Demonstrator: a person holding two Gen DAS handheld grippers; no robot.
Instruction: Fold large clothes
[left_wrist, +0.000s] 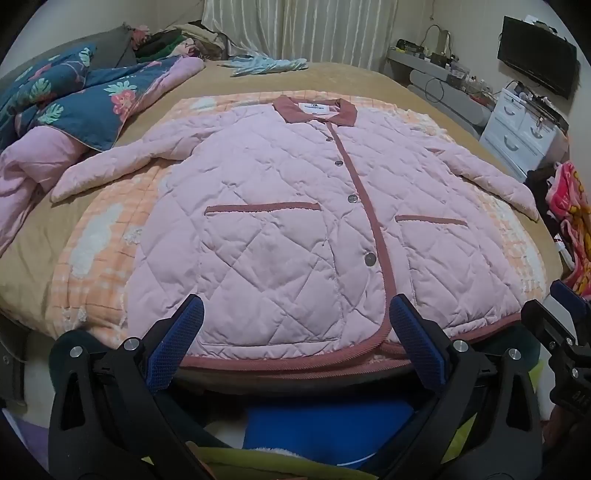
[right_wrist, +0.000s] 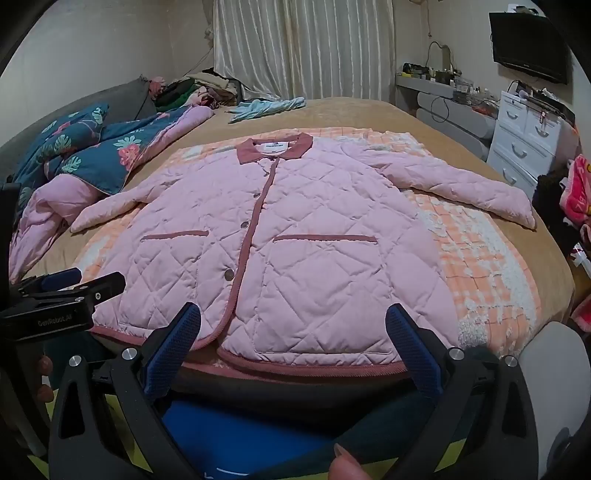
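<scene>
1. 2 grippers hover at the near hem of the pink quilted jacket (left_wrist: 266, 206), which lies flat and buttoned, front up, on an orange checked blanket (left_wrist: 96, 236) spread over the bed (left_wrist: 332, 77); nothing is gripped yet.
2. Left gripper (left_wrist: 291, 317): its jaws stand wide and empty, with the hem of the left front panel between and just ahead of them. A good first move is to go out to the left sleeve (left_wrist: 107, 166), which lies far off to the left of these jaws, and pinch near its cuff.
3. The maroon button placket (left_wrist: 365, 206) runs up just inside the right finger of that gripper; it makes a fair centre line to fold toward.
4. Right gripper (right_wrist: 291, 325): its jaws are also wide and empty, with the right pocket panel's hem between them. The right sleeve (right_wrist: 472, 192) stretches well off to the right.
5. Take only sleeve fabric, not the blanket beneath, and lay each sleeve flat across the chest.
</scene>
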